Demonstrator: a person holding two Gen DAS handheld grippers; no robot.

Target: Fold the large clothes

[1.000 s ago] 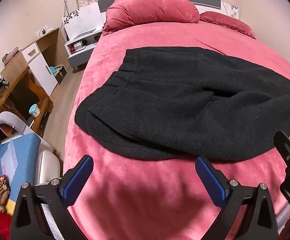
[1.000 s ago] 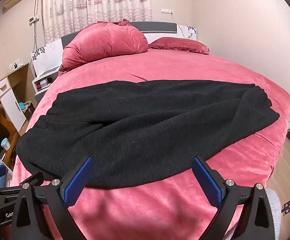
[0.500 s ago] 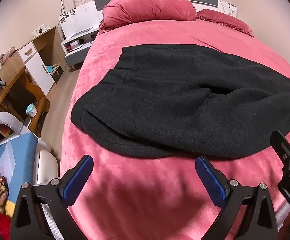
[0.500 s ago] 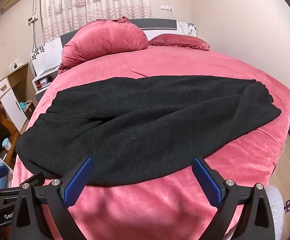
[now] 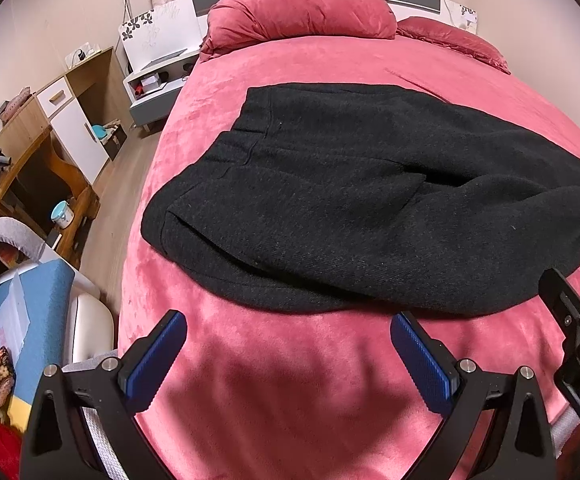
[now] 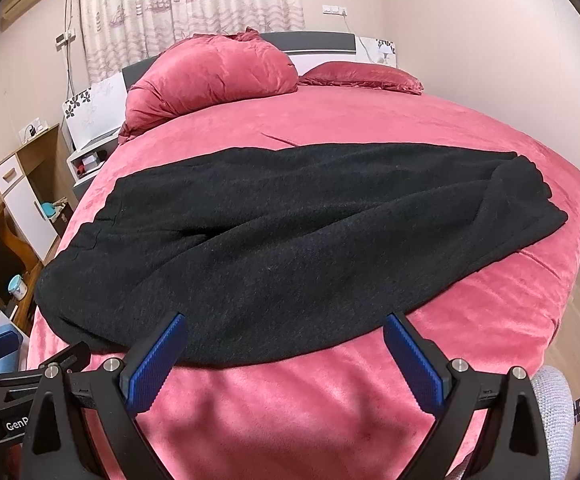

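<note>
- The left tool hangs above the near edge of the bed, its blue pads spread wide with nothing between them.
- The right tool is likewise wide apart and empty, its pads just short of the near hem of the black garment.
- A strip of bare pink cover runs between the tools and that hem; more bare cover lies toward the near right corner.
- The black garment lies flat across the middle of the bed, its long axis running left to right, crosswise to the bed's length.
- Its broader left end stops just short of the bed's left edge; its narrower right end reaches toward the right edge.
- Beyond it the cover is bare up to the two pillows at the headboard.
</note>
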